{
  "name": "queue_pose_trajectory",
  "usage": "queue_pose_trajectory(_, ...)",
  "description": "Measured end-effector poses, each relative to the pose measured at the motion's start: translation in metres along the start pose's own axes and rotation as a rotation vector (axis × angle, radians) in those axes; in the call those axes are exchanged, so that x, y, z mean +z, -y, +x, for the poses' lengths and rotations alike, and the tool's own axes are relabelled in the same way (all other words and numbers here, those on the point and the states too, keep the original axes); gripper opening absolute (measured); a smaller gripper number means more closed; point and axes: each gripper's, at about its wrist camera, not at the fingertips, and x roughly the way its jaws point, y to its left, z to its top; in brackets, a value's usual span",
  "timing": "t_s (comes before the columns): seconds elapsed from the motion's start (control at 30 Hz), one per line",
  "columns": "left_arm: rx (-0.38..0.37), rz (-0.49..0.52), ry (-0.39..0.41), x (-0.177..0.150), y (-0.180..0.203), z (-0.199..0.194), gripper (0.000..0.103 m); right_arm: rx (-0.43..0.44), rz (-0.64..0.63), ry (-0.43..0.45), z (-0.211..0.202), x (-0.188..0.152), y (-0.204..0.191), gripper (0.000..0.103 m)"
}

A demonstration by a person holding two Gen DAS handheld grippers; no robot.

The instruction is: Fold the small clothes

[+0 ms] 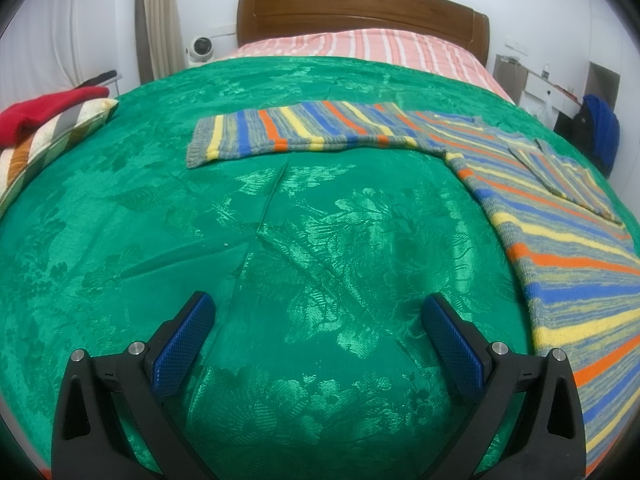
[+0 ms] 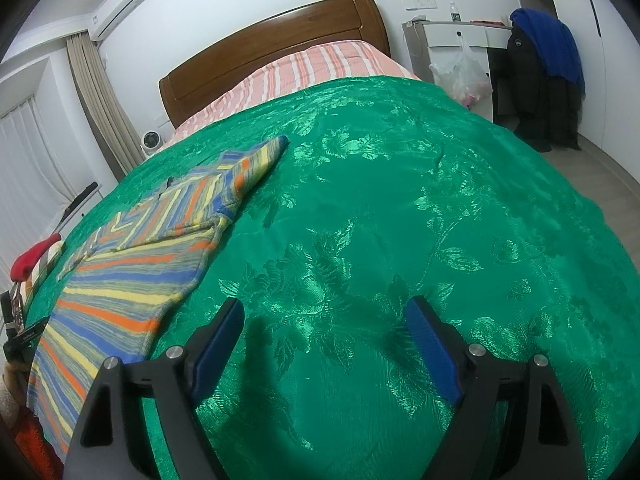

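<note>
- Two blue-padded fingers of the left gripper [image 1: 316, 312] fill the 6 o'clock edge of the left wrist view, jaws spread wide over bare green bedspread [image 1: 280, 240], pinching nothing.
- Likewise two fingers of the right gripper [image 2: 326, 312] sit at 6 o'clock in the right wrist view, jaws spread apart and holding nothing.
- One striped knit sweater [image 1: 560, 280] lies flat on the bedspread: at 3 to 4 o'clock in the left view, at 8 to 9 o'clock in the right view [image 2: 132, 280].
- One sleeve [image 1: 296, 132] stretches straight out toward 11 to 12 o'clock in the left view; the other sleeve [image 1: 568, 176] is folded across the sweater's body at 2 o'clock.
- One pink striped sheet [image 1: 360, 46] and one wooden headboard [image 1: 360, 8] sit at 12 o'clock, beyond the bedspread.
- One striped pillow [image 1: 52, 140] with one red garment [image 1: 44, 114] on top lies at 9 to 10 o'clock in the left view.
- One small white fan [image 1: 202, 49] stands at 11 o'clock beside the headboard.
- One plastic bag [image 2: 464, 72] hangs at 1 o'clock in the right view, near one blue cloth [image 2: 548, 44] draped over dark clothing.
</note>
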Motion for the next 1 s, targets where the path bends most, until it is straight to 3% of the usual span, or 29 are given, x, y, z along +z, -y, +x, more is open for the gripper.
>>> queue_pose_trajectory(0.57,0.015,0.000,-0.016,0.002,0.000,-0.001,0.103,-0.010,-0.001,-0.012,0.004,0.001,-0.002,0.083)
queue_pose_trajectory(0.67,0.029,0.002,-0.066,0.020,0.003,-0.003,0.102,0.000,0.008,-0.009,0.004,0.001,0.001,0.083)
queue_pose_trajectory(0.8,0.028,-0.052,0.015,0.051,-0.001,0.003,0.103,0.003,0.009,-0.008,0.005,0.000,0.001,0.083)
queue_pose_trajectory(0.83,0.036,-0.060,0.011,0.053,-0.002,0.011,0.103,0.002,0.009,-0.007,0.005,0.000,0.001,0.083)
queue_pose_trajectory(0.93,0.091,-0.056,-0.116,0.048,-0.005,0.049,0.103,0.001,0.009,-0.008,0.005,0.000,0.000,0.083)
queue_pose_trajectory(1.0,0.123,-0.047,-0.091,0.047,-0.003,0.045,0.103,0.003,0.010,-0.007,0.005,0.000,0.000,0.083)
